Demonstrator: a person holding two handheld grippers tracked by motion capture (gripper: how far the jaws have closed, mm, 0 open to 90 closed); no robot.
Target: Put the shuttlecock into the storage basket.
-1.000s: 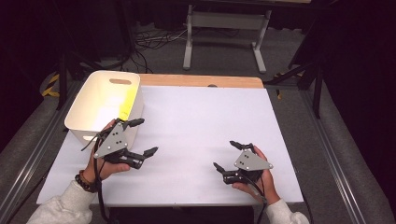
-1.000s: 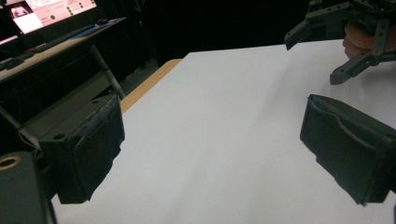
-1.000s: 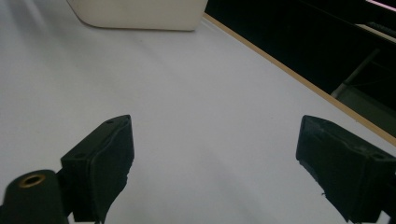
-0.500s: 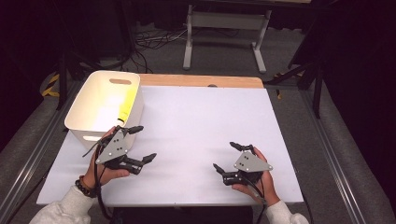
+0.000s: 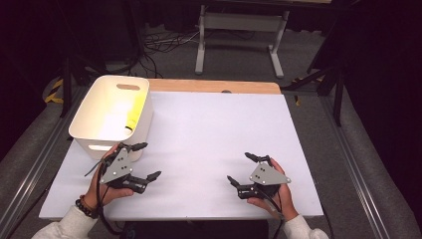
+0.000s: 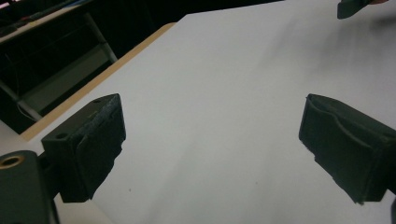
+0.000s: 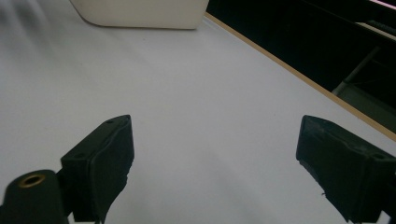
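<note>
White table (image 5: 209, 134), bin (image 5: 112, 112) at left edge

Bright white table (image 5: 214, 139), dark surroundings, soft blur.

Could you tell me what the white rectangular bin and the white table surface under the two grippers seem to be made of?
The white rectangular bin looks like moulded plastic with a smooth, slightly glossy finish: rounded corners, thin even walls and a cut-out handle slot. The white table surface looks like a matte laminate or painted board, flat and without glare; a light wooden strip shows along its far edge, so the core may be wood.
</note>
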